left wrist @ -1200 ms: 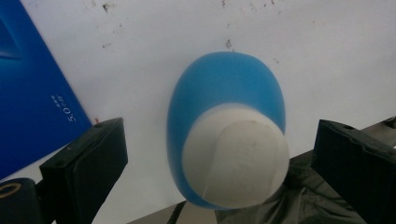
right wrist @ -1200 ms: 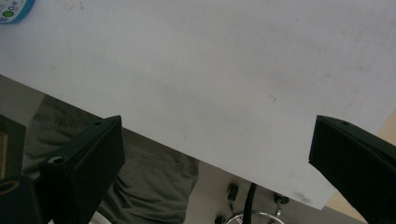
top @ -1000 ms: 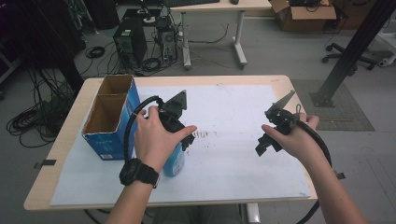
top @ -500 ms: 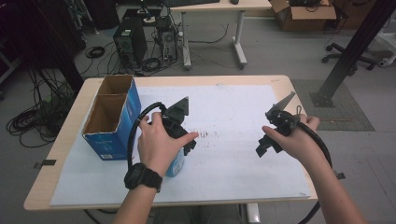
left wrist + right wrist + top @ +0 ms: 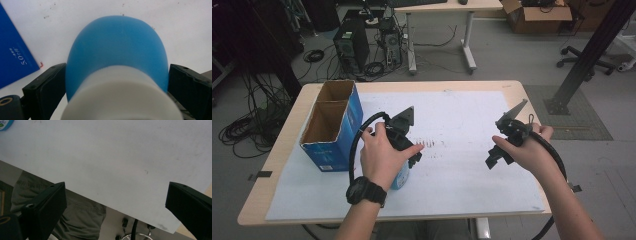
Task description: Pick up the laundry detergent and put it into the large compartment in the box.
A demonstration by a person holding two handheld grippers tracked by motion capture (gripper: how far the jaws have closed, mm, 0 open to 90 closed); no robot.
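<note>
White paper sheeting point(image 5: 472, 125) covers the light wooden table point(image 5: 517, 87), which stands in a workshop with computer towers and cables on the floor at the top of the high view. An open blue cardboard box point(image 5: 332, 125) with two brown-lined compartments stands at the left of the sheet.

Task object: a light-blue plastic bottle with a white lower section point(image 5: 117, 72). In the high view it sits at lower centre-left point(image 5: 401, 176), just right of the box and largely hidden under the person's left hand point(image 5: 382, 157). In the left gripper view it takes up the centre of the frame, rounded blue end pointing away from the camera.

Left gripper point(image 5: 117, 82): the two black jaws stand one on each side of the bottle, both touching or nearly touching its wall. Judged as gripping the bottle across its width.

Right gripper point(image 5: 115, 205): jaws spread wide with nothing between them. It hangs above the near edge of the sheet at the right of the high view point(image 5: 504, 145), well apart from the bottle.

Handling, as judgement:
- The bottle is probably light and fairly stiff, though a thin plastic wall may flex under a hard squeeze.
- The smooth, curved surface is likely to be slippery; the bottle could rotate or slide out between flat jaws.
- Take hold across the straight white section rather than on the domed blue end, where the jaws would ride off the curve.
- Contents cannot be determined, so weight remains uncertain.
</note>
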